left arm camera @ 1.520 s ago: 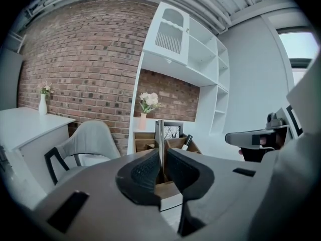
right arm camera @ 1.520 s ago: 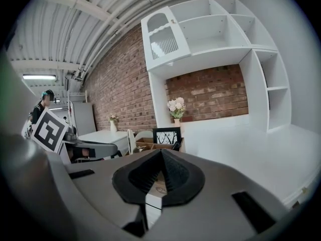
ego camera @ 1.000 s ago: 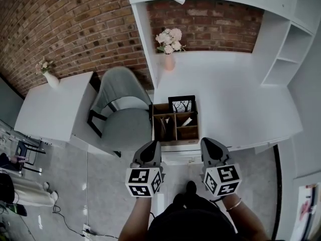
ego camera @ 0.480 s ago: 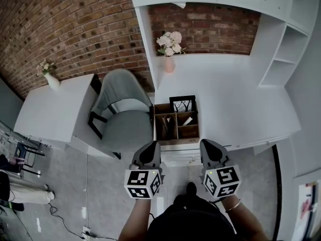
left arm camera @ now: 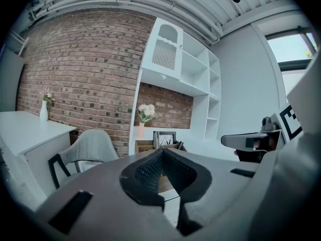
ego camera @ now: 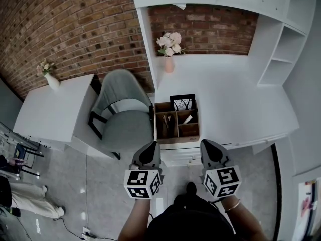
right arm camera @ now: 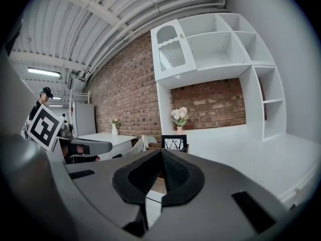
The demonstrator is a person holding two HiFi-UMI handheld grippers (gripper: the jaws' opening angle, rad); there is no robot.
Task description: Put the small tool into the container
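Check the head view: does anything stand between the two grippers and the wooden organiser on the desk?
Nothing visible does. The left gripper and right gripper, each with jaws together and empty, are held near the front edge of the white desk. The wooden organiser sits just beyond them with no object between.

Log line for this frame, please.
left gripper: shut, empty | right gripper: shut, empty | both held short of the desk | container: at desk's front edge, untouched

Wooden divided container (ego camera: 176,139), upright, pale small tool (ego camera: 187,119) (lying slanted) in right compartment
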